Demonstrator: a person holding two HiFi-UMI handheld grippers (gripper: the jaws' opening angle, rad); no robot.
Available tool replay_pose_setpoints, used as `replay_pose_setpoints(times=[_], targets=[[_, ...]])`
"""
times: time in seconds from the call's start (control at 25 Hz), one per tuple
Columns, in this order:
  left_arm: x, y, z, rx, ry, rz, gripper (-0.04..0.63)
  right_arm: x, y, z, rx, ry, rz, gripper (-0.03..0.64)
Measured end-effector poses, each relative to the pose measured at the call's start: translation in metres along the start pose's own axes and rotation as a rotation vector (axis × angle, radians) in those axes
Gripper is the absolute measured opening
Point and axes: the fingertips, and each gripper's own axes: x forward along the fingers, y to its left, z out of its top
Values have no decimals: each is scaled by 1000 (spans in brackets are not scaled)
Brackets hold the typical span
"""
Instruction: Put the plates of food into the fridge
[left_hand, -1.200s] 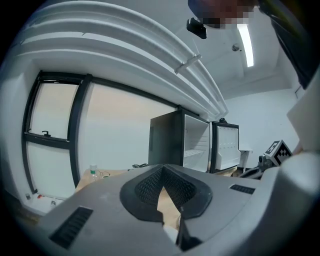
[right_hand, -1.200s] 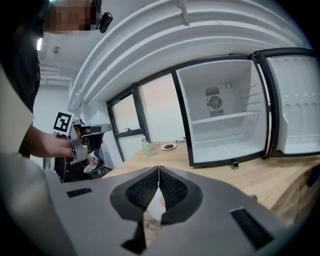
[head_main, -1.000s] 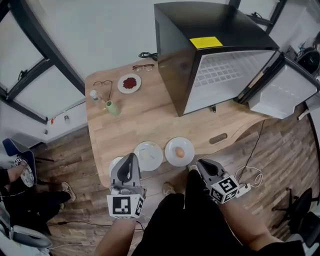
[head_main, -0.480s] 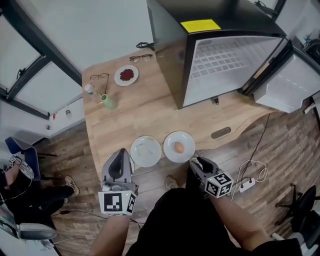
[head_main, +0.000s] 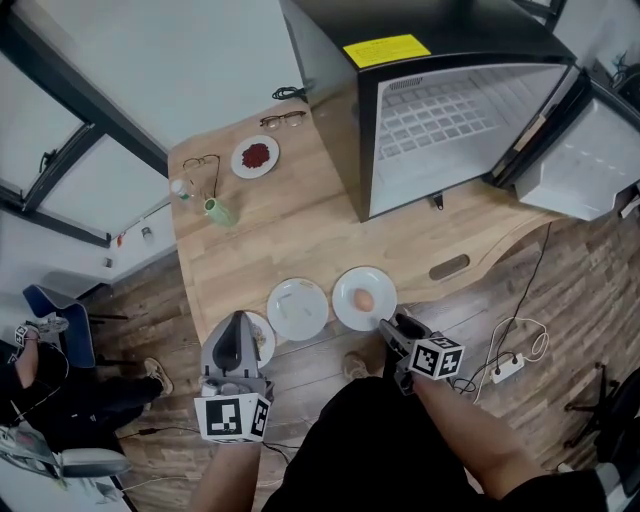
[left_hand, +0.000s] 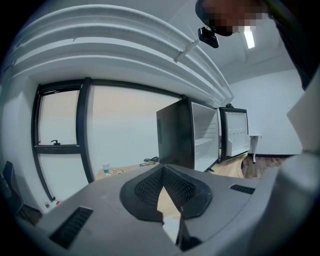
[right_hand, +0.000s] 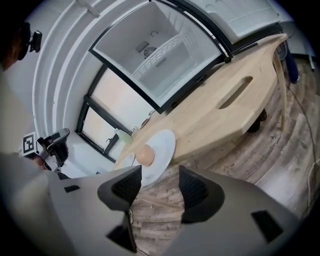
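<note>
Three white plates lie by the table's near edge: one with a brown egg-like item (head_main: 363, 298) (right_hand: 155, 150), a nearly bare one (head_main: 298, 309), and one partly under my left gripper (head_main: 264, 338). A fourth plate with red food (head_main: 256, 157) sits far back. The black fridge (head_main: 450, 110) (right_hand: 160, 55) (left_hand: 182, 135) stands open, its shelves bare. My right gripper (head_main: 388, 325) (right_hand: 155, 182) is open just off the egg plate's near rim; its jaws have just been opening, with only floor between them. My left gripper (head_main: 238, 338) (left_hand: 163, 169) is shut, fingertips touching, with nothing seen held.
Two pairs of glasses (head_main: 205, 165) (head_main: 285, 120), a green bottle (head_main: 220, 212) and a small clear bottle (head_main: 181, 189) stand on the wooden table (head_main: 300, 240). The fridge door (head_main: 590, 160) swings out right. A power strip (head_main: 505, 368) lies on the floor.
My right gripper has dropped lower, rolled, and gone from shut to open beside the egg plate. The left gripper has hardly moved.
</note>
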Motion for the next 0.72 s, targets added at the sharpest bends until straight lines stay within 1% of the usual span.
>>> replay_pose_setpoints(times=[0.12, 0.28, 0.36, 0.4, 0.44, 0.48, 0.52, 0.72], targets=[[-3, 0, -6, -12, 21, 7, 3, 8, -3, -2, 22, 7, 2, 233], [-8, -3, -14, -19, 45, 9, 3, 20, -8, -7, 81, 23, 5, 232], [-10, -3, -16, -16, 52, 13, 3, 24, -8, -7, 111, 18, 20, 231], [-11, -2, -17, -14, 56, 15, 3, 26, -7, -5, 121, 10, 33, 216], [-11, -1, -18, -13, 59, 17, 3, 28, -5, -2, 131, 0, 48, 186], [-12, 1, -19, -12, 63, 20, 3, 29, -4, 0, 146, -11, 61, 133], [-13, 2, -20, -11, 67, 22, 3, 30, -2, 2, 167, -21, 71, 100], [-15, 5, -20, -15, 67, 26, 3, 26, 5, 13, 297, -78, 119, 50]])
